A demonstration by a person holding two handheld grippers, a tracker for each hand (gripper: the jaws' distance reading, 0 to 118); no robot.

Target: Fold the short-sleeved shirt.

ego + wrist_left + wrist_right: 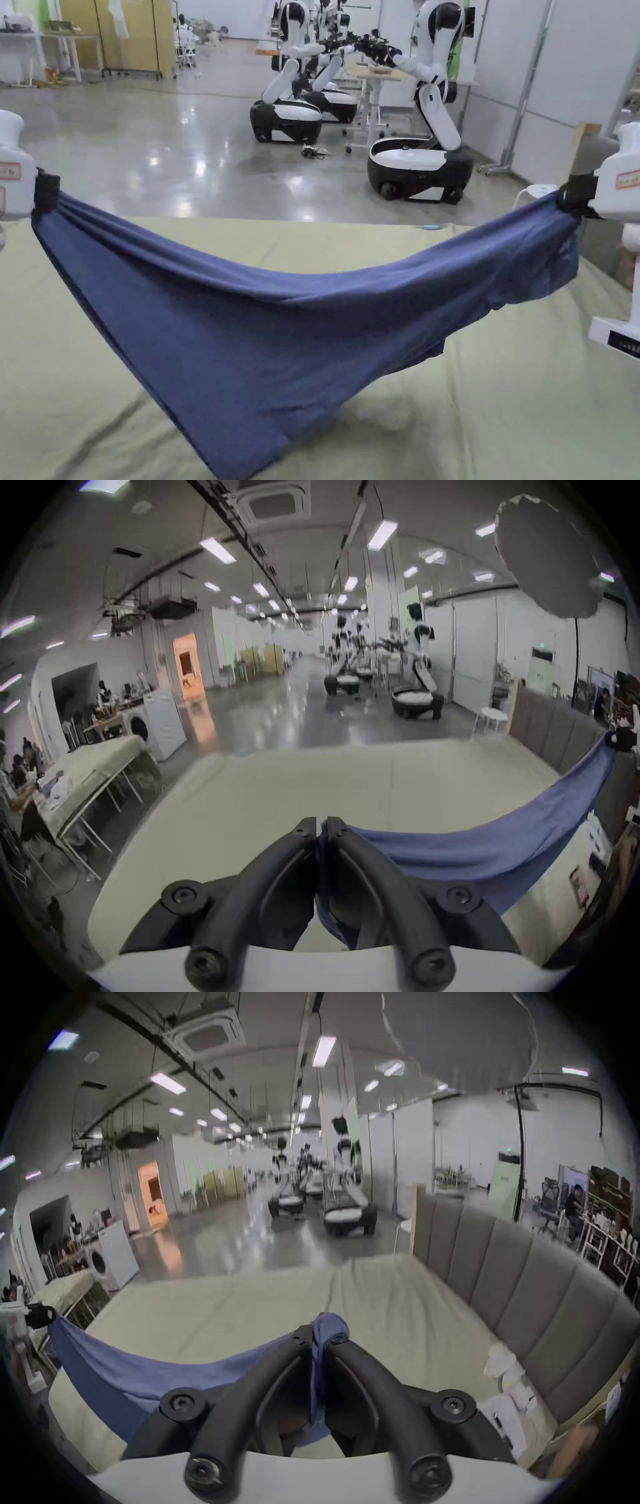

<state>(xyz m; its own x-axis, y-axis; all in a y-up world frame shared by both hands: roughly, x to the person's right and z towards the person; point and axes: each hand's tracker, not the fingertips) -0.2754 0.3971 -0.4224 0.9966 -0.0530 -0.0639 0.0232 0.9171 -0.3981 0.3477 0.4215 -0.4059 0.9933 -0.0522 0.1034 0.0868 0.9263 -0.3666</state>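
— Above the pale green cloth-covered bed [531,400], what do you have?

— One blue, soft knit short-sleeved shirt [269,325], strung between my two tongs and sagging in the middle like a hammock. Its lowest fold hangs down near the bed cover; I cannot tell whether it touches.

— And the tongs?

— My left tongs [321,826] are clenched on one bunched end of the shirt, cloth pinched between both jaws. My right tongs [320,1333] are clamped the same way on the other end, with a small tuft of blue poking out past the tips.

— How will it handle?

— Light and limp, I judge. It has no stiffness, so it droops and gathers into ridges wherever I don't pull it taut. It is not slippery or fragile, but the bunched grip hides the edges. For a clean fold I would rather hold it at the shoulder seams or hem corners, spread flat.

— Anything else about?

— A grey padded headboard [519,1269] stands at my right, and three white-and-black wheeled robots [419,156] are parked across the shiny floor.
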